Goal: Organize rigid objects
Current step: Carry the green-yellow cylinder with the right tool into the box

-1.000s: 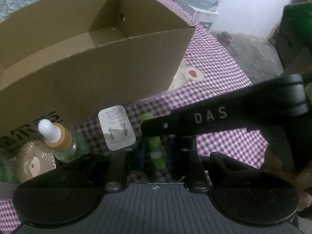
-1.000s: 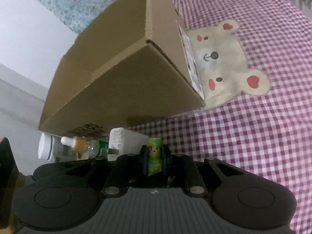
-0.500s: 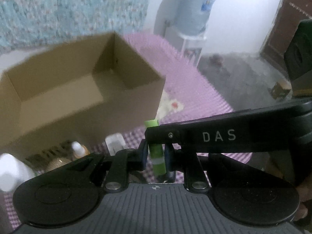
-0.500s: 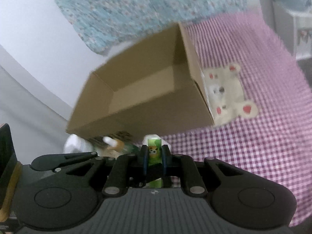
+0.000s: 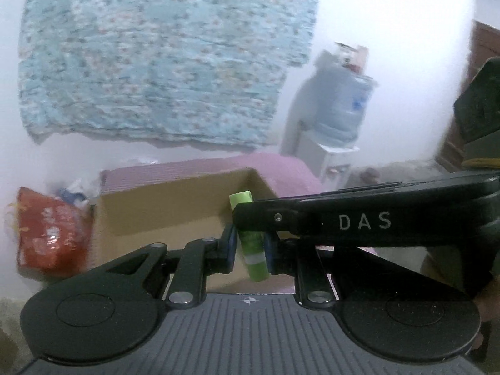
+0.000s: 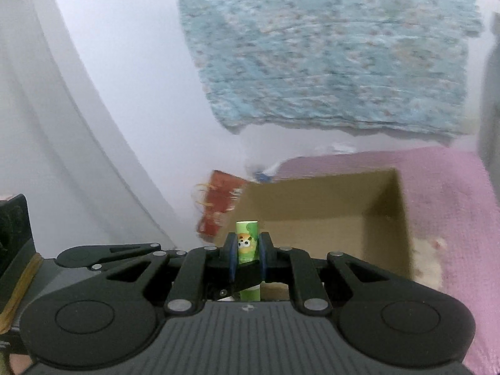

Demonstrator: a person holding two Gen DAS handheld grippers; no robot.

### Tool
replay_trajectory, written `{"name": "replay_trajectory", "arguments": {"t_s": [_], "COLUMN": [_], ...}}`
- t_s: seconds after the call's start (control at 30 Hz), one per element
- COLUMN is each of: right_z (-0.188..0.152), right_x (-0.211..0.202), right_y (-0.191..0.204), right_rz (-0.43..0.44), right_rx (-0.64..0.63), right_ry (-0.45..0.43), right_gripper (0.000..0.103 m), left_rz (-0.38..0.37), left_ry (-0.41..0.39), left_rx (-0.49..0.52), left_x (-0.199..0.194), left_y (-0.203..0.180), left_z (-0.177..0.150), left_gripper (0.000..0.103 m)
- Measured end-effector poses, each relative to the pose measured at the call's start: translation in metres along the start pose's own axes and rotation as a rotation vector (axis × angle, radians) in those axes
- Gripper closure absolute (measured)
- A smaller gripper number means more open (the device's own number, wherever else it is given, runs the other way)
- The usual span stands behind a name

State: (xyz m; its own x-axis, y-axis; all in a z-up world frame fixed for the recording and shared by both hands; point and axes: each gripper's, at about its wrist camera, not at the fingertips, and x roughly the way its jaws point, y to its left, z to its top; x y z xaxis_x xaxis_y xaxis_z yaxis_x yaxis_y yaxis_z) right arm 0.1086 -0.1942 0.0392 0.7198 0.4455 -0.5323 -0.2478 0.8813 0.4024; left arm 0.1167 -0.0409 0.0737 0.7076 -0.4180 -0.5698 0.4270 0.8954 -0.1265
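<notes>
Lifting both grippers, left (image 5: 249, 248) and right (image 6: 247, 257), clamped together on the green tube (image 5: 250, 237), I've cleared the table; the box (image 6: 328, 218) comes next.

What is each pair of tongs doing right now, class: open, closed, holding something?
Left tongs: closed on the green tube.
Right tongs: closed on the same green tube.

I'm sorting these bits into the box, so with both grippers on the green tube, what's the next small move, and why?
Probably carry the green tube forward over the open cardboard box, then lower it. Both the left gripper and the right gripper are shut on it, and the box sits just ahead and below with its top open.
</notes>
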Motion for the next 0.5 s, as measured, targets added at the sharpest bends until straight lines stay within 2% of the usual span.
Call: {"name": "replay_trajectory", "arguments": {"t_s": [0.1, 0.2, 0.33, 0.5], "right_z": [0.027, 0.052, 0.07, 0.071], "right_x": [0.042, 0.092, 0.165, 0.244], "right_y": [0.006, -0.007, -0.032, -0.053], "right_rz": [0.07, 0.132, 0.156, 0.152], "right_rx": [0.038, 0.118, 0.222, 0.298], "right_ry": [0.064, 0.162, 0.312, 0.452], "right_gripper": [0.087, 0.087, 0.087, 0.087], "left_rz": [0.022, 0.032, 0.041, 0.107], "left_ry": [0.037, 0.102, 0.212, 0.313], "left_rx": [-0.053, -0.09, -0.151, -0.182], "left_x": [0.009, 0.028, 0.065, 0.111], "left_y": [0.031, 0.061, 0.094, 0.123], "left_z": [0.015, 0.018, 0.023, 0.017], "left_gripper": [0.085, 0.085, 0.085, 0.084]}}
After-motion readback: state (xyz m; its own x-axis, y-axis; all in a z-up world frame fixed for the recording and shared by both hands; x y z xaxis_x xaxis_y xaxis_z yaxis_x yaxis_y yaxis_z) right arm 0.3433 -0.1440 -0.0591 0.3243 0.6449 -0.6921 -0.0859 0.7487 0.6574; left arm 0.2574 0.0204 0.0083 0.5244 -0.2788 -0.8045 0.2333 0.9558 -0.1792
